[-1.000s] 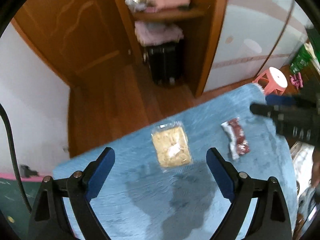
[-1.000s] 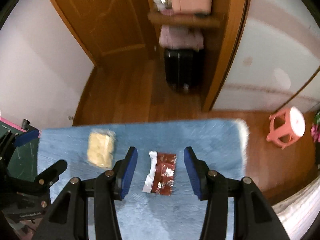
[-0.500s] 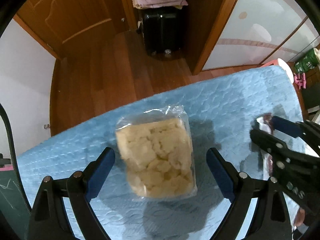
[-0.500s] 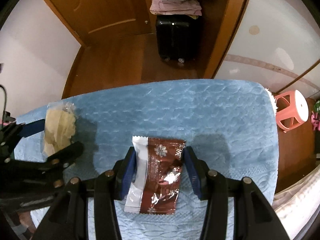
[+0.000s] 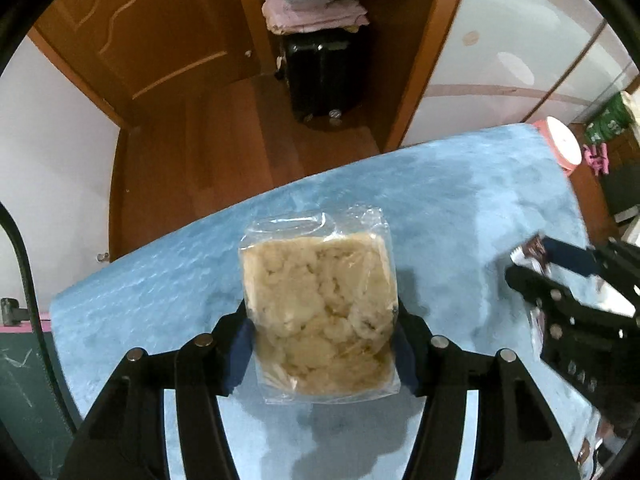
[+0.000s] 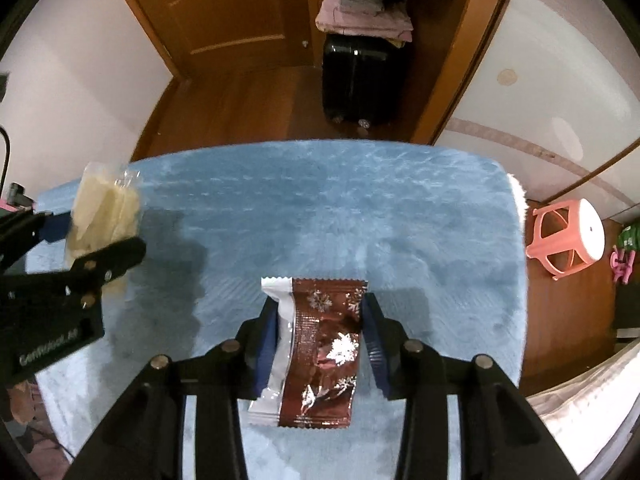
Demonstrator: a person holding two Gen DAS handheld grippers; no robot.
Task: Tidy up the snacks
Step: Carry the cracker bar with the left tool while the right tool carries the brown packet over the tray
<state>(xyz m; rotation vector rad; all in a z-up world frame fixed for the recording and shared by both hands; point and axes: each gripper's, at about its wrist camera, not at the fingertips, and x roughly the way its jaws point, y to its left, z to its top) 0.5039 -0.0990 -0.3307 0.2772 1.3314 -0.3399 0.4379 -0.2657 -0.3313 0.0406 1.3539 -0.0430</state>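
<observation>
1. The left gripper was clamped on the clear bag of pale snack pieces, with both blue pads pressed against the bag's lower sides.
2. That bag stood out forward between the fingers, over the blue fleece cover; whether its underside touched the cover could not be told.
3. In the right wrist view, the same bag showed at the far left, pinched by the left gripper above the cover's left edge.
4. The right gripper was closed around the brown foil snack packet, one pad on the white end strip, the other on the brown side.
5. The packet pointed away from the camera over the blue cover, snowflake print catching the light.
6. In the left wrist view, the right gripper sat at the right edge, blurred, with a sliver of packet between its fingers.
7. Behind it all: a black suitcase under folded pink cloths, and a pink stool on the wooden floor, right of the cover.
</observation>
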